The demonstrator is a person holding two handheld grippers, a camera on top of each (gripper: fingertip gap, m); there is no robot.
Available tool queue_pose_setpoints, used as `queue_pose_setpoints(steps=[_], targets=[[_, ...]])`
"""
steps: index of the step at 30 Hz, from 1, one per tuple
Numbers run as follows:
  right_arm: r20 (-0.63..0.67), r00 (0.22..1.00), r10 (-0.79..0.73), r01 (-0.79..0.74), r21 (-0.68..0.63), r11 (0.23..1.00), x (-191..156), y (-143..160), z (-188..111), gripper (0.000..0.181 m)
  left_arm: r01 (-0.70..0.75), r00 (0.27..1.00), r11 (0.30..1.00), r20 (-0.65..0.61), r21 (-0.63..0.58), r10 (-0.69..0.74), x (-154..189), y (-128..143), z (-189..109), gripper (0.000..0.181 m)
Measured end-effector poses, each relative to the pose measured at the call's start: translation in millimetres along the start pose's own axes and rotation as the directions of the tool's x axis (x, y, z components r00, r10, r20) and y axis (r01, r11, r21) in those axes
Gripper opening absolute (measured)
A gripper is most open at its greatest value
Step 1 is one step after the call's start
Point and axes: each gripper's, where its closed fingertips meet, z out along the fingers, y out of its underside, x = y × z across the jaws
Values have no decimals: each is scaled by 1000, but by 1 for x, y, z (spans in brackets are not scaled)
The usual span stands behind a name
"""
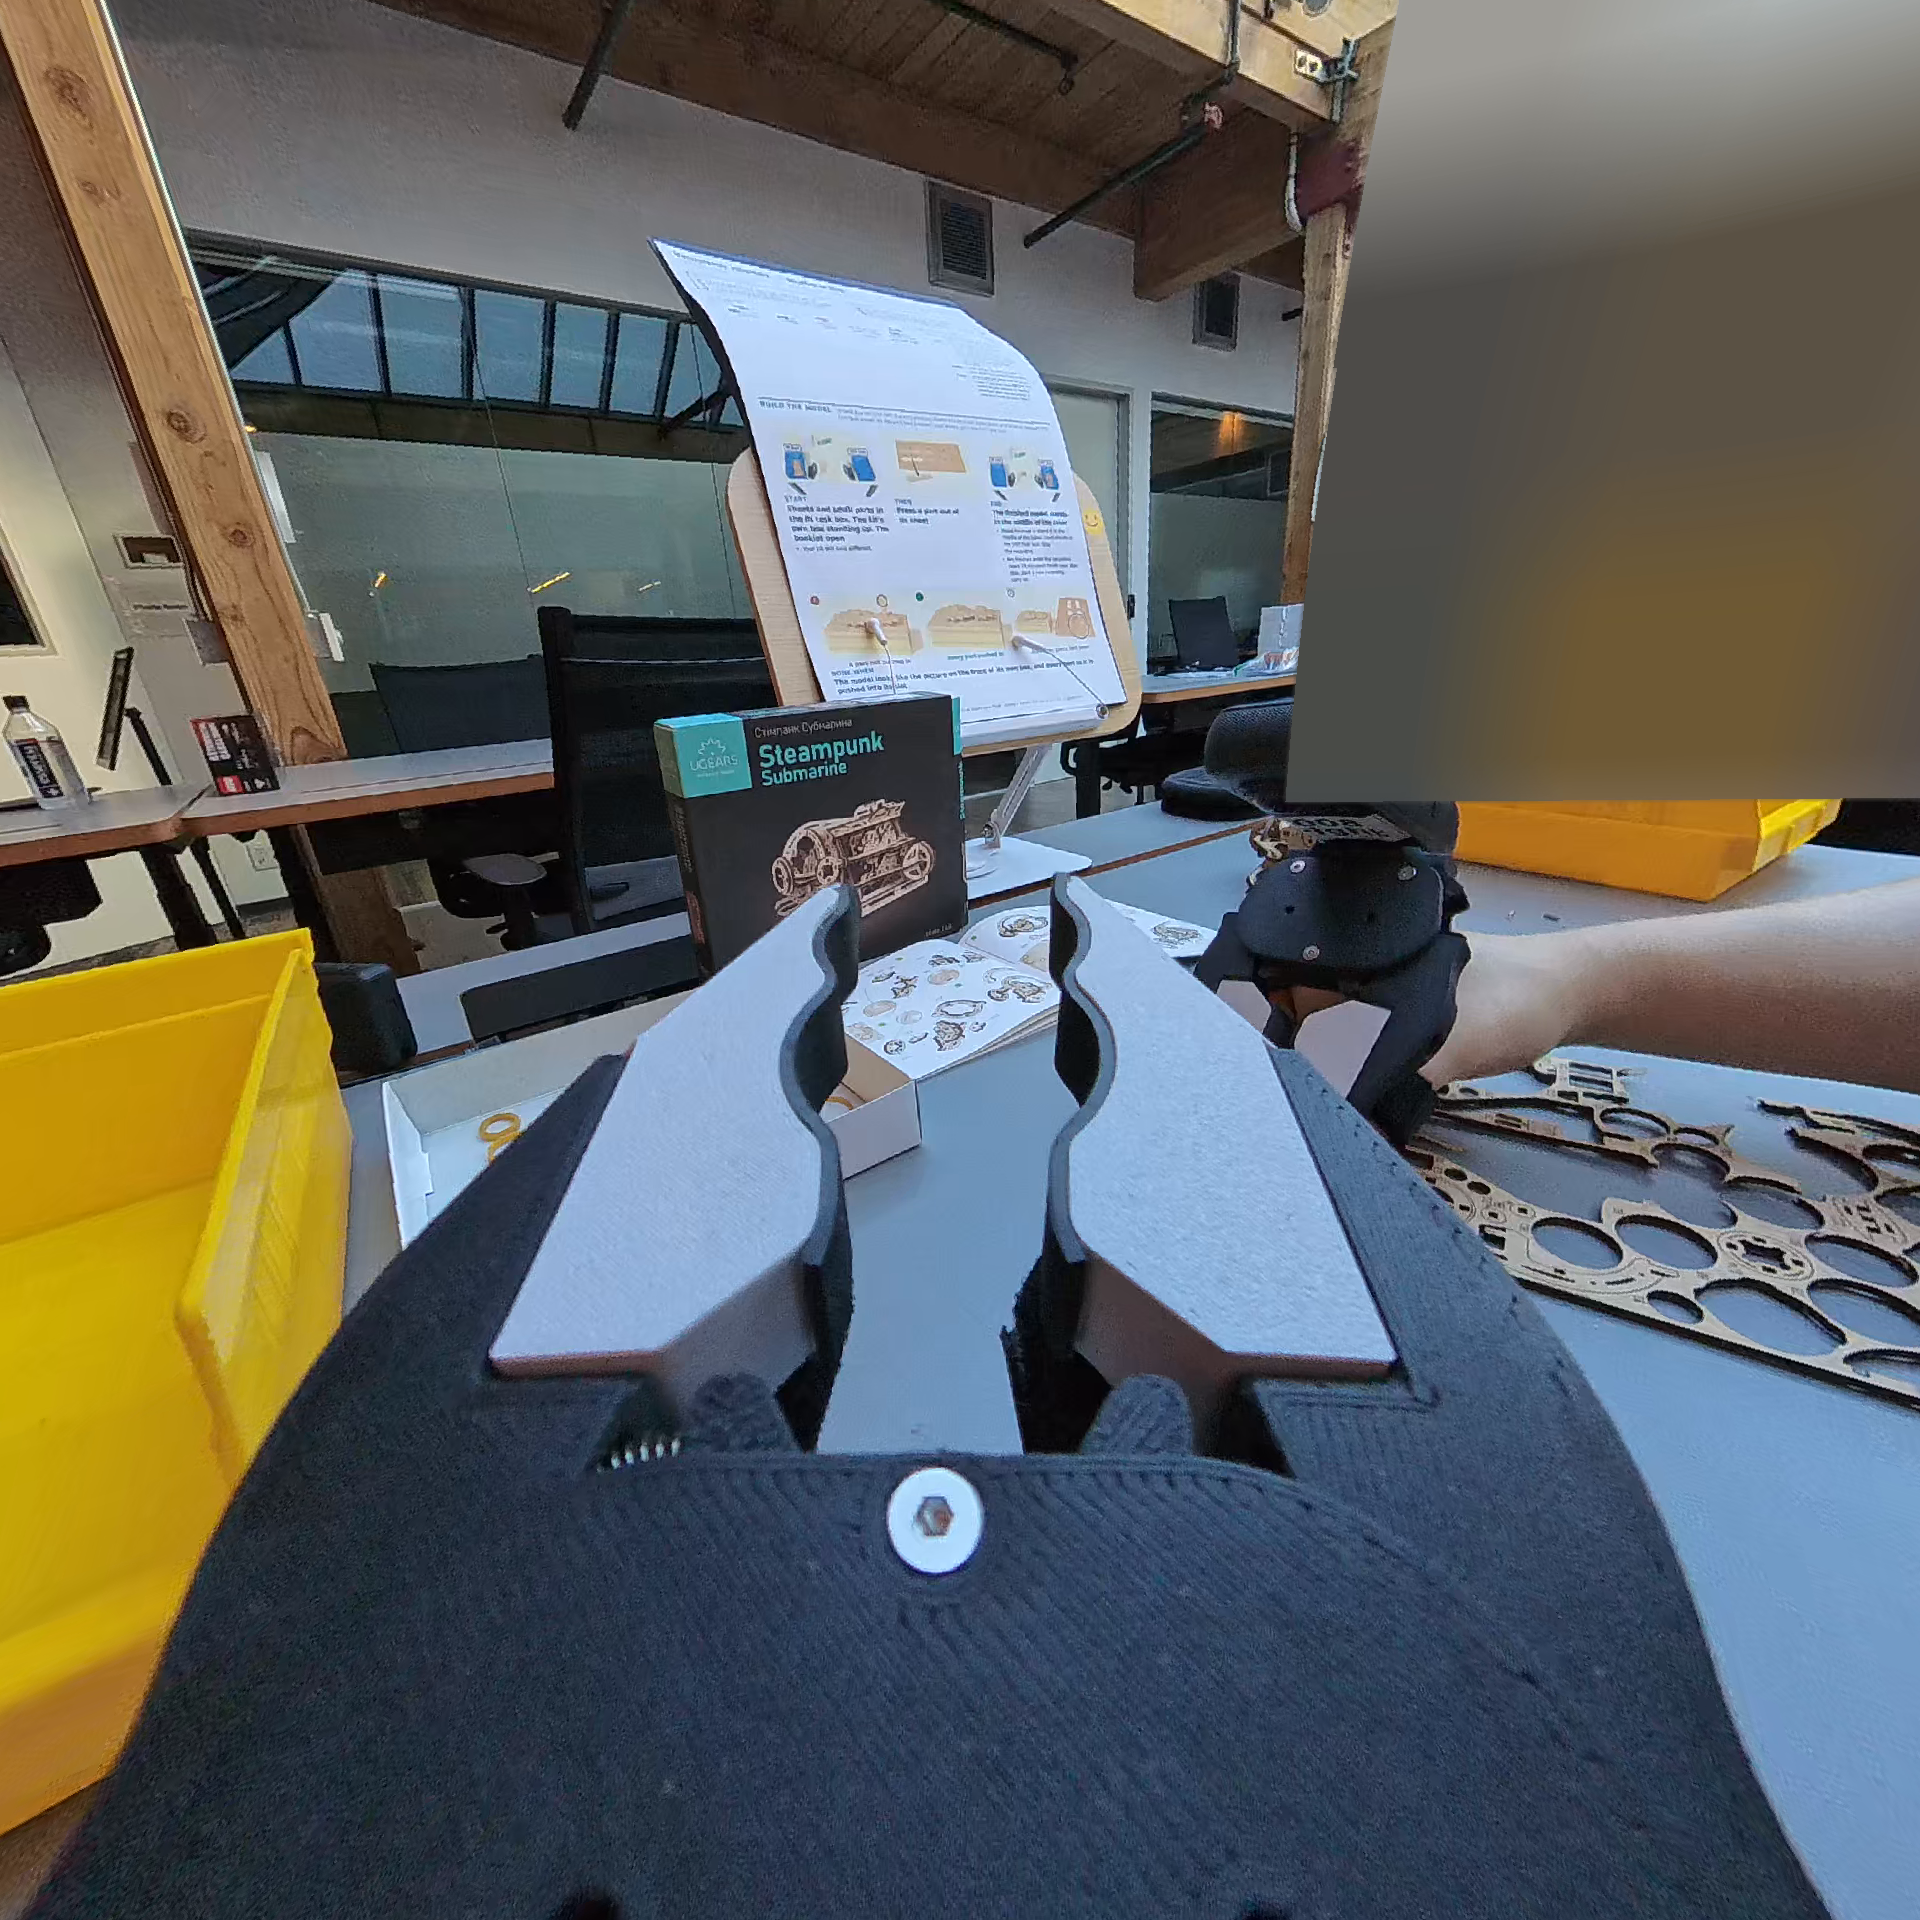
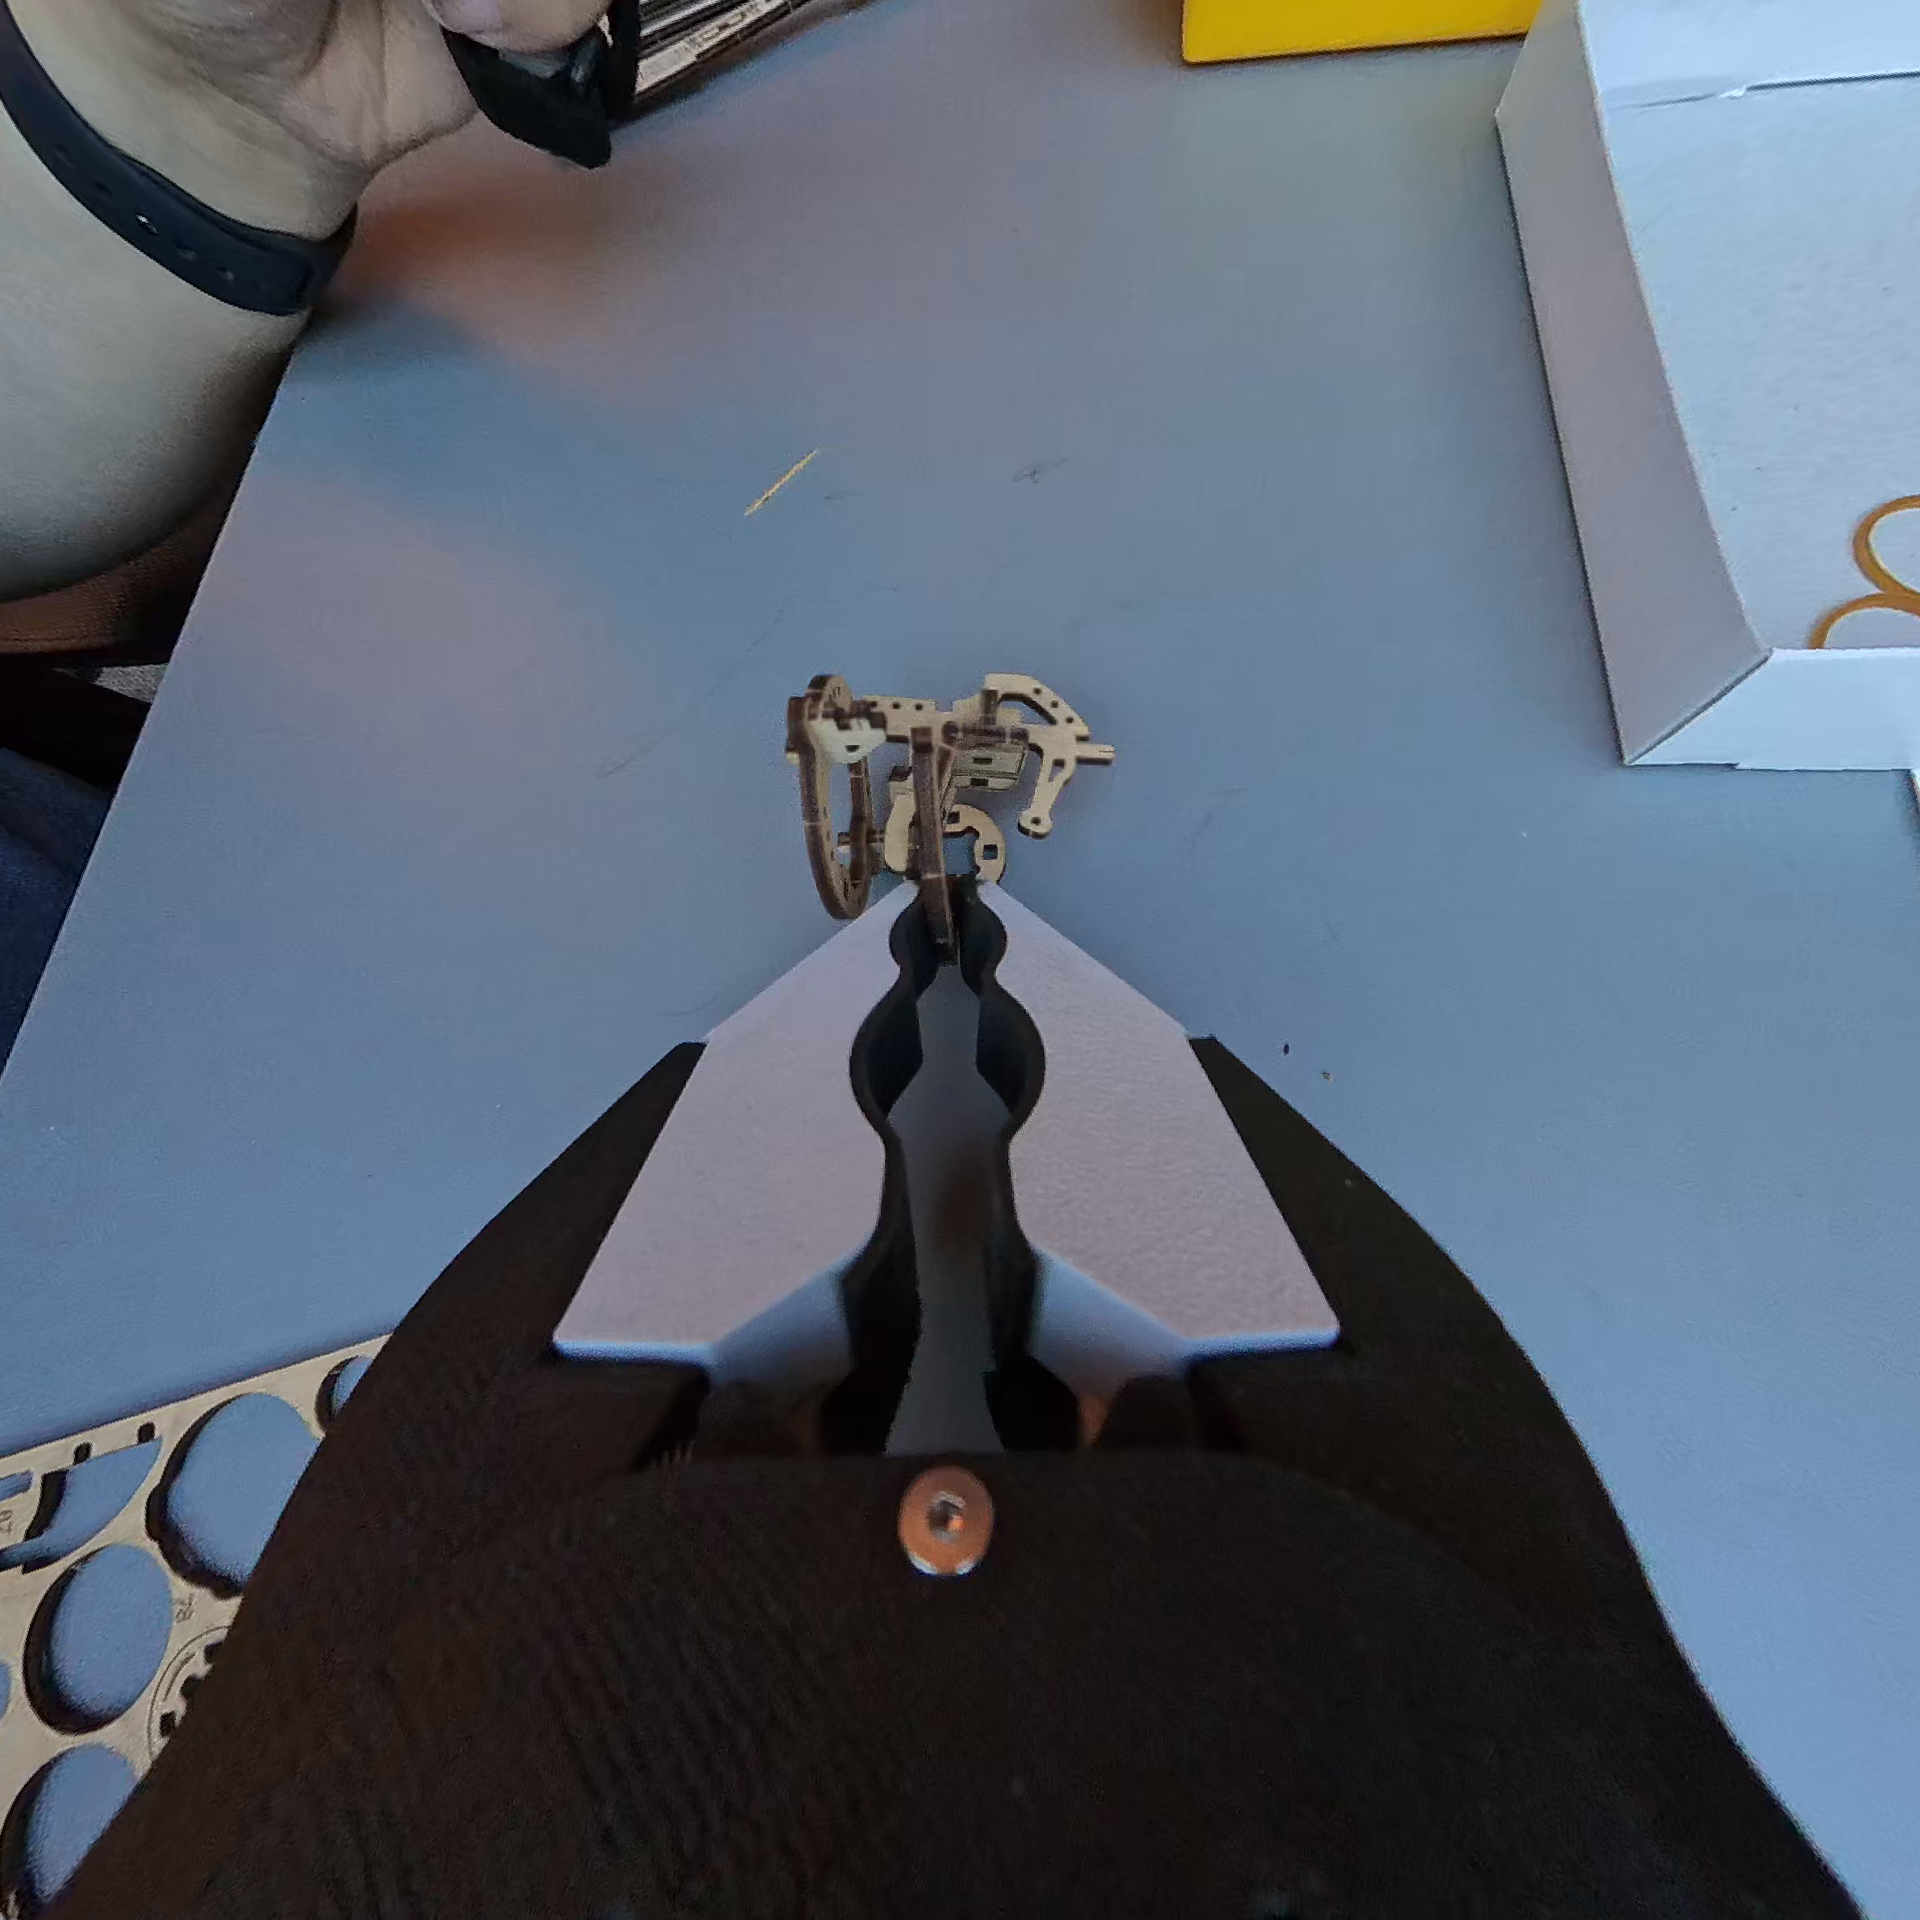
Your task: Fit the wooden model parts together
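Note:
My right gripper [image 2: 940, 920] is shut on a small wooden model assembly [image 2: 935, 774] and grips one thin upright piece of it at the fingertips, over the grey table [image 2: 1039, 416]. My left gripper [image 1: 951, 914] is open and empty, raised above the table and pointing at the kit box. The right gripper also shows in the left wrist view [image 1: 1340, 956], at the right, held by a hand. A laser-cut wooden parts sheet [image 1: 1704, 1236] with many holes lies on the table at the right; its corner shows in the right wrist view [image 2: 104, 1579].
A black kit box [image 1: 831, 821] stands behind an open instruction booklet [image 1: 956, 997]. An instruction sheet on a stand [image 1: 914, 499] rises behind it. A white tray [image 2: 1704, 364] holds yellow rubber bands. Yellow bins sit at the left [image 1: 135, 1299] and far right [image 1: 1621, 842]. A wrist with a black band [image 2: 156, 229] is at top left. Across from one pair of fingers to the other is roughly 20 cm.

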Motion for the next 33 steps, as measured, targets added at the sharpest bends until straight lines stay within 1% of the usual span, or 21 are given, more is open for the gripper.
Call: queue_pose_setpoints(steps=[3,7,13,20,22,25,27,29,31,33], targets=[[-5,1000,-17,17,-3,1000,0,1,1,3,0,1000,1000,-2,-3,0,0,1,0,35],[-34,995,-89,87,-57,995,-1,2,1,3,4,1000,1000,-3,-3,-4,1,2,1,35],[-26,997,-79,77,-67,995,-1,3,1,3,-1,1000,1000,-3,-7,1,3,3,1,35],[-46,992,-119,116,-77,990,0,3,1,3,-2,1000,1000,-5,-9,2,4,2,1,35],[-50,993,-105,102,-70,992,0,3,1,3,-1,1000,1000,-6,-11,1,4,2,2,35],[-24,999,-25,24,-44,999,0,3,0,3,0,1000,1000,-7,-13,0,4,1,3,35],[-8,1000,-13,13,-55,998,-1,7,0,5,-1,1000,1000,-8,-18,1,4,1,2,35],[-30,999,13,-13,-19,1000,4,4,-7,7,-5,1000,1000,-6,-24,5,4,2,1,35],[-21,1000,19,-18,31,999,4,-1,-15,10,-4,1000,1000,-3,-29,3,3,3,-1,35],[-22,999,27,-26,49,998,5,-3,-19,10,-1,1000,1000,2,-29,1,1,3,-2,35]])
